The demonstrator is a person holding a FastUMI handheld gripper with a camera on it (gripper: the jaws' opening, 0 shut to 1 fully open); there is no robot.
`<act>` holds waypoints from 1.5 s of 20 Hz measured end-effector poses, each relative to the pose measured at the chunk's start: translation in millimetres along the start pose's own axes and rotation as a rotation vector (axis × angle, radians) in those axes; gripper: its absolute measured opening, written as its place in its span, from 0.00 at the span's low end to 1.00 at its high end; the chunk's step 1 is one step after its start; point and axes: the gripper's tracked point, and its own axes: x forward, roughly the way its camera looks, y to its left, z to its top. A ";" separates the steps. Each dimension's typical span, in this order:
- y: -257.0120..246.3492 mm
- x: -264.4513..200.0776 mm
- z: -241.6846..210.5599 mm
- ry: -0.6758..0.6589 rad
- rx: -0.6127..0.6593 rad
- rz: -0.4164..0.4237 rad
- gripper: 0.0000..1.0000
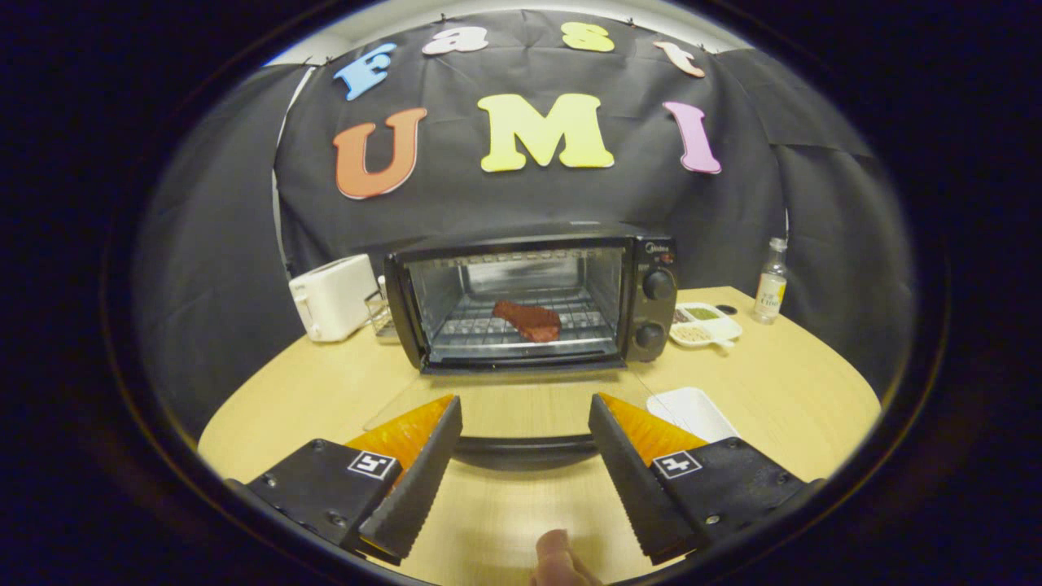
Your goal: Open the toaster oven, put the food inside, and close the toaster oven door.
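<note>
The black toaster oven [529, 297] stands on the wooden table [309, 391] with its glass door [488, 403] folded down flat toward me. A reddish piece of meat [529, 320] lies on the wire rack inside. The door's dark curved handle [525, 449] runs across the gap between my two fingers. My gripper [523, 401] is open, hovering over the lowered door, with one finger on each side of the handle's middle and neither pressing on it.
A white toaster [330, 297] sits left of the oven. To the oven's right are a divided white dish [707, 325] of seasonings and a small bottle [770, 281]. A white tray [692, 411] lies beside my right finger. A person's fingertip [553, 555] shows behind the fingers.
</note>
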 end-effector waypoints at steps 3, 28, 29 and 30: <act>4.4 2.8 -32.4 0.089 -0.016 0.011 0.99; -8.8 30.1 -17.3 0.118 -0.015 -0.096 1.00; -8.9 30.2 -16.4 0.118 -0.010 -0.093 1.00; -10.3 30.5 -16.0 0.118 -0.009 -0.095 1.00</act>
